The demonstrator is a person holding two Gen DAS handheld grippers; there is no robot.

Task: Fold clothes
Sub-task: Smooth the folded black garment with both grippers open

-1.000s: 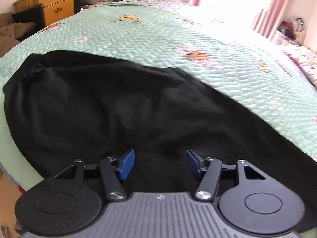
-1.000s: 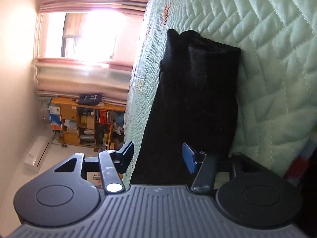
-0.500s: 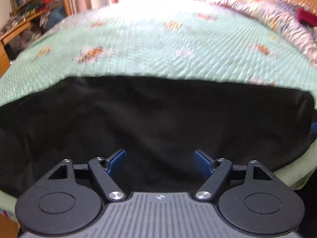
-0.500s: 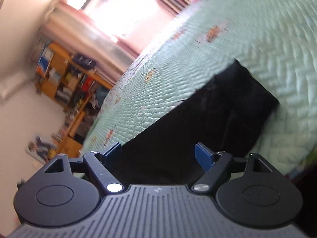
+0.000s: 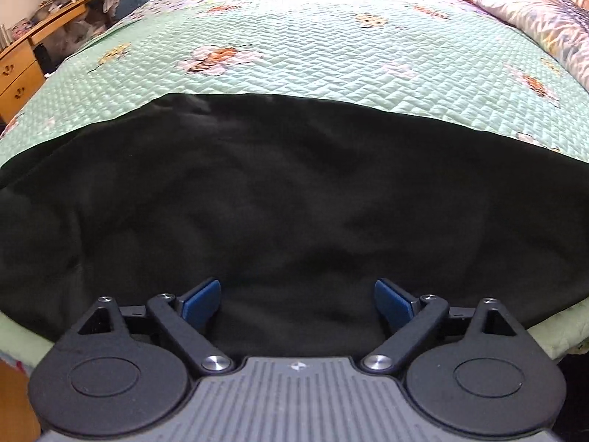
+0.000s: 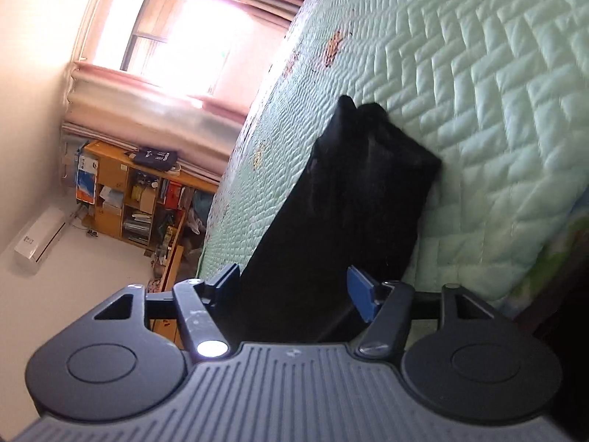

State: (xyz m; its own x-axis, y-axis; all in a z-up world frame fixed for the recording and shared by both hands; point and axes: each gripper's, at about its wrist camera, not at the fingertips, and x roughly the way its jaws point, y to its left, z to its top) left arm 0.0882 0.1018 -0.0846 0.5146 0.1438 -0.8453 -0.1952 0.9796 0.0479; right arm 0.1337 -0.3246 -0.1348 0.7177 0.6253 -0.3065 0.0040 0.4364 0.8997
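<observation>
A black garment (image 5: pixel 294 199) lies spread flat across the near edge of a bed with a mint-green quilted cover (image 5: pixel 313 44). My left gripper (image 5: pixel 297 304) is open and empty, its blue pads just above the garment's near middle. In the right wrist view, which is rolled sideways, the same black garment (image 6: pixel 353 206) shows as a long folded strip that ends in a corner on the quilt (image 6: pixel 478 92). My right gripper (image 6: pixel 294 291) is open, with the garment's near end between its fingers; I see no grip on it.
A wooden desk with drawers (image 5: pixel 22 66) stands left of the bed. A floral pillow or duvet (image 5: pixel 533 11) lies at the far right. A bright curtained window (image 6: pixel 165 48) and a cluttered wooden bookshelf (image 6: pixel 129 191) are across the room.
My left gripper swung to face the bed squarely and opened wider. My right gripper rolled away and back to its sideways pose near the garment's end. The garment has stayed flat.
</observation>
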